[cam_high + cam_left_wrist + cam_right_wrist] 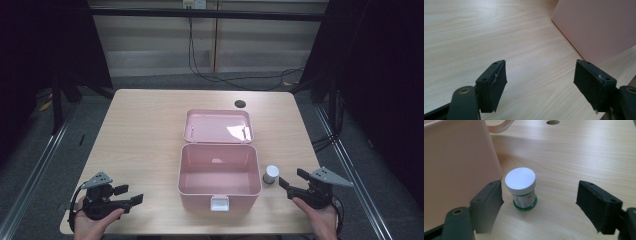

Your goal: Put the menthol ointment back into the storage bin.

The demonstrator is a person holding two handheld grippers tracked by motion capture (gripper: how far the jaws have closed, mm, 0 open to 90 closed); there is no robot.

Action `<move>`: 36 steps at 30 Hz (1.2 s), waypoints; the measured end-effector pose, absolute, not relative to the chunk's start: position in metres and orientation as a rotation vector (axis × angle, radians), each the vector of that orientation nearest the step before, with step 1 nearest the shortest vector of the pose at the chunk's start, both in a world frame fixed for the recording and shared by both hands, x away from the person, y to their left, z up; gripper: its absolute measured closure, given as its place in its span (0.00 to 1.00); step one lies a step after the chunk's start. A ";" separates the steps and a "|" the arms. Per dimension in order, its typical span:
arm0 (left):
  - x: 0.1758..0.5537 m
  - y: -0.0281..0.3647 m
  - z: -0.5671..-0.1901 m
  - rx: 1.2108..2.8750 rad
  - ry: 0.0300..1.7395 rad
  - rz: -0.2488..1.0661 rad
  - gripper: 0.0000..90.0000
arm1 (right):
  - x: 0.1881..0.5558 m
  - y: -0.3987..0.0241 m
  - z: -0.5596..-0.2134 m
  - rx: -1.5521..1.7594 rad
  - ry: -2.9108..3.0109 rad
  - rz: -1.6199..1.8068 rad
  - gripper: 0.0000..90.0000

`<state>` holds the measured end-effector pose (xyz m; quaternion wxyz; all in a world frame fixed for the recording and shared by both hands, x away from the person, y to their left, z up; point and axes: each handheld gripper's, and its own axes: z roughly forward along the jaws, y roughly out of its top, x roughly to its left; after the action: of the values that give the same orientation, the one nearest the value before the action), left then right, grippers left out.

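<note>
Closest to you, your left gripper [134, 198] sits near the table's [145, 130] front edge at about 7 o'clock from the box [219, 187], well apart from it, pointing toward the box's left wall. In the left gripper view its jaws stand wide apart with just bare wood between them, so nothing is held there. The pink wall of the box fills the 1 o'clock corner of that view.

Your right gripper [292, 182] is at about 4 o'clock from the box, aimed at the jar [271, 174]. Its jaws are spread wide too, not pressing on anything. In the right gripper view the jar [521, 188] stands upright on the table between the jaws but closer to the left one, just beside that pad without clearly touching it. It has a white cap, a label on its side and a green ring at the base.

The jar itself sits just beside the box's right wall, at about 3 o'clock from the box, near its front corner. There's a thin gap of wood between them.

The box is pink, open and looks empty inside, with a white latch [219, 203] on the front at 6 o'clock. Its lid [218, 126] lies flipped back flat on the table at 12 o'clock.

Farther off, at about 1 o'clock from the lid, there's a dark round hole [240, 104] in the tabletop.
</note>
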<state>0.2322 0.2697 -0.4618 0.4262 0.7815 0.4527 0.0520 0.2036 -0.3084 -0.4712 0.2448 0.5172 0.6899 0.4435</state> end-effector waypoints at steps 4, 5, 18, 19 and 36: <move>0.233 0.270 -0.462 1.949 1.138 0.128 0.29 | 0.205 -0.310 -0.471 1.438 1.897 1.219 0.22; 0.233 0.270 -0.463 1.951 1.139 0.129 0.29 | 0.206 -0.311 -0.472 1.441 1.901 1.211 0.22; 0.232 0.270 -0.463 1.964 1.130 0.135 0.29 | 0.204 -0.316 -0.461 1.430 2.047 1.315 0.39; 0.232 0.270 -0.463 1.960 1.134 0.133 0.29 | 0.203 -0.316 -0.460 1.423 2.058 1.317 0.39; 0.231 0.269 -0.462 1.963 1.134 0.136 0.29 | 0.230 -0.306 -0.436 1.435 2.211 1.133 0.30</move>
<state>0.2306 0.2689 -0.4619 0.4217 0.7837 0.4528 0.0542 0.2299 -0.3059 -0.4362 0.1360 0.4954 0.7635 0.3913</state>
